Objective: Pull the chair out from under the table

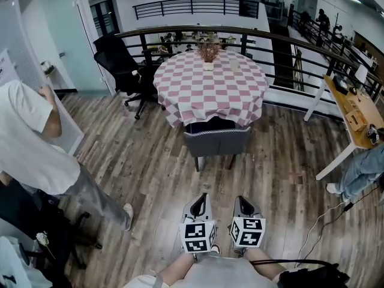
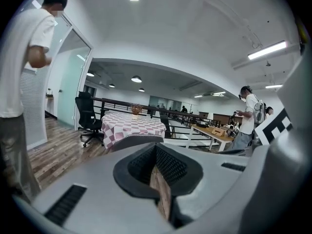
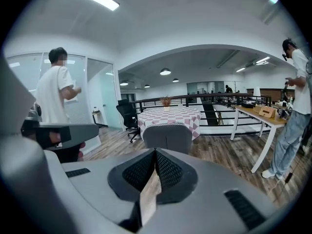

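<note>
— Where's the chair (image 1: 216, 138) he's after?

— Grey upholstered one, tucked under the round worktop (image 1: 198, 95) with the pink-and-white checked cloth. Only its backrest sticks out on our side, and the cloth's hem hangs right at its top edge.

— And he's nowhere near it.

— No, well apart, with open wooden floor (image 1: 150, 161) between. The left gripper (image 1: 202, 197) and the right gripper (image 1: 242, 200) sit side by side in front of him, both aimed at the backrest. The fingers on each are closed together with nothing between them.

— So what makes this step go well?

— I'd say open both sets of fingers before they get to the backrest, not against it. Then take the top edge with one gripper towards each corner, so the pull is even and the chair doesn't swing round.

— The cloth worries me.

— Same here. If a finger pinches the hem along with the backrest, the cloth would likely drag, and the vase of dried flowers (image 1: 208, 51) standing on it could tip. Better to grip below the hem, on plain upholstery.

— And the pull itself?

— Straight back towards himself and level, so the legs slide on the boards rather than catch. There looks to be room behind. The person in the white shirt (image 1: 30, 143) stands off to the left, and a cable (image 1: 324, 221) lies on the floor to the right, so the middle line is the safe one.
</note>
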The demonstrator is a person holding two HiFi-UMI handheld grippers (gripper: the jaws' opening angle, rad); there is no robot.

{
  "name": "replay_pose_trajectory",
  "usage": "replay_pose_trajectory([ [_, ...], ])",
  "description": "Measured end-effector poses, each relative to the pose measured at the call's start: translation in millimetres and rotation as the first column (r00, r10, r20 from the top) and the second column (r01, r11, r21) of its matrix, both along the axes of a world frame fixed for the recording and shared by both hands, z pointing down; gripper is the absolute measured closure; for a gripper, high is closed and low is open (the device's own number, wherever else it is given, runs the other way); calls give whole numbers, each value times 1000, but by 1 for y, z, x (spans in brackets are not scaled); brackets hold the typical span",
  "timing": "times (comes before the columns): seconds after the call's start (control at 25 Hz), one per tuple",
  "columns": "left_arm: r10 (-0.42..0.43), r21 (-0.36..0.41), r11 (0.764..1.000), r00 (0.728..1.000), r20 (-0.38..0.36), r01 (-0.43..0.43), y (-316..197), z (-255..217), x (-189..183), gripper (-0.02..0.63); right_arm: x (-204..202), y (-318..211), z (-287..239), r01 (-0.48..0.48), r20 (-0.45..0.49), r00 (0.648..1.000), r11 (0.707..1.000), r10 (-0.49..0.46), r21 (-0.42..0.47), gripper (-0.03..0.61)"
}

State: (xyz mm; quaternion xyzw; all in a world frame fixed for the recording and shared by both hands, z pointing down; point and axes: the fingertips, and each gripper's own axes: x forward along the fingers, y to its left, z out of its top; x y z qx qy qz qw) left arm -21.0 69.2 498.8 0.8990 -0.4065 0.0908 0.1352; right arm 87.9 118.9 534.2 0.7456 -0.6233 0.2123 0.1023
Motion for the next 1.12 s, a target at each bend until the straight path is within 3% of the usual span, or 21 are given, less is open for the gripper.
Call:
replay_pose_trajectory([
  [0.64, -46, -1, 999, 999, -2, 46, -36, 2, 46, 609, 55, -39, 5, 42, 10, 999, 999, -42, -16, 560],
  [1.12, -22, -37, 999, 999, 29, 23, -61, 19, 62, 609, 66, -63, 25, 40, 55, 998, 998, -37, -48, 560],
])
